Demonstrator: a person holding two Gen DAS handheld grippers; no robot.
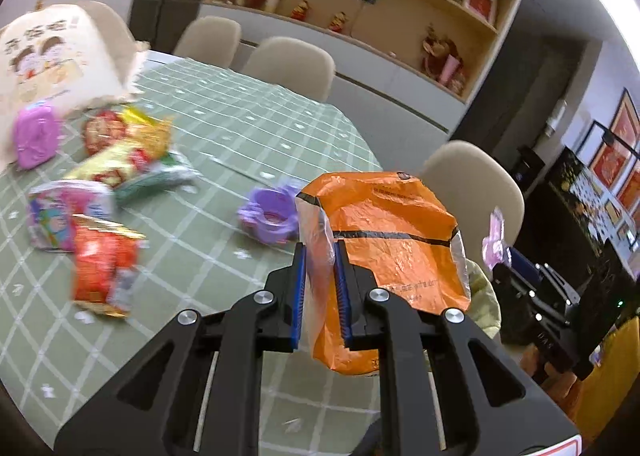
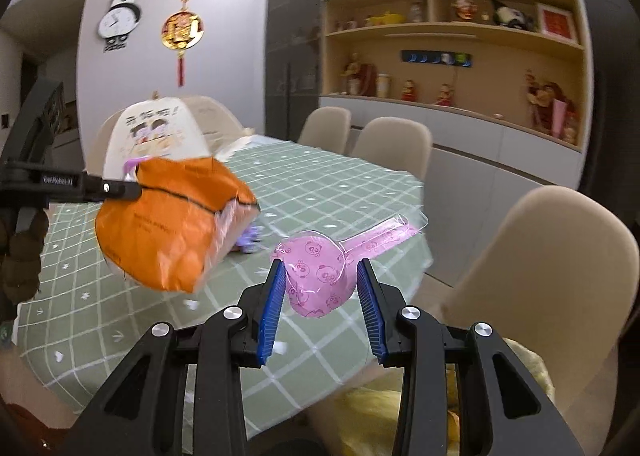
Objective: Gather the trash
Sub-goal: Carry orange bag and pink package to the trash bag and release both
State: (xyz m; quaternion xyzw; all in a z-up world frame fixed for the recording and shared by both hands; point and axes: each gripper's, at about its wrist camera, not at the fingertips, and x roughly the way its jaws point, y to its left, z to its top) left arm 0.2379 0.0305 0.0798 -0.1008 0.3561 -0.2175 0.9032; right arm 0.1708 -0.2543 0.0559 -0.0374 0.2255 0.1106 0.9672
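Note:
My left gripper point(image 1: 320, 252) is shut on an orange snack bag point(image 1: 384, 240) and holds it above the table's near edge; the bag also shows in the right wrist view point(image 2: 168, 228). My right gripper point(image 2: 322, 270) is shut on a pink panda-print wrapper point(image 2: 320, 276), held above the table edge; it shows small in the left wrist view point(image 1: 495, 244). Several wrappers lie on the green checked tablecloth point(image 1: 240, 116): a red packet point(image 1: 104, 272), a pink-blue packet point(image 1: 64, 212), a yellow-red packet point(image 1: 128, 148), a purple piece point(image 1: 272, 212).
A paper bag with a cartoon print point(image 1: 52, 56) stands at the table's far left, a purple packet point(image 1: 36, 136) before it. Beige chairs point(image 1: 292, 64) ring the table; one point(image 2: 552, 276) is close on the right. Shelves line the back wall.

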